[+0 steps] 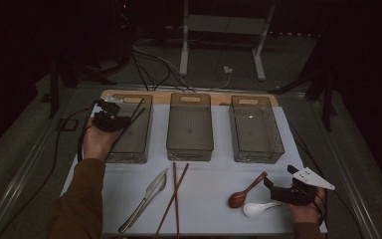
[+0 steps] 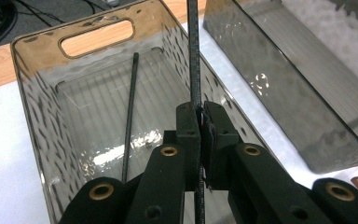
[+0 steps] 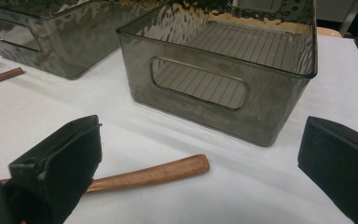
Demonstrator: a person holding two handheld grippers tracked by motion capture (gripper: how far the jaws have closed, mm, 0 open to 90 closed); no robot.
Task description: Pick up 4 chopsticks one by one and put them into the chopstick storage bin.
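Note:
My left gripper [image 1: 115, 121] hovers over the left smoked-plastic bin [image 1: 134, 145] and is shut on a thin black chopstick [image 2: 195, 56], which runs upright between the pads [image 2: 189, 122] in the left gripper view. A second black chopstick [image 2: 130, 107] lies on that bin's floor [image 2: 88, 107]. Near the front right of the table my right gripper [image 1: 272, 191] stands open. The handle of a wooden spoon [image 3: 158, 173] lies on the white mat between its wide-apart jaws, untouched. A white spoon [image 1: 258, 208] rests just beside the wooden spoon [image 1: 246, 191].
The middle bin [image 1: 190, 127] and the right bin [image 1: 255, 130] stand in a row at the back of the white mat. A table knife [image 1: 144, 201] and a pair of brown chopsticks [image 1: 174, 199] lie at the front centre. Cables and a stand's legs [image 1: 221, 47] lie beyond the table.

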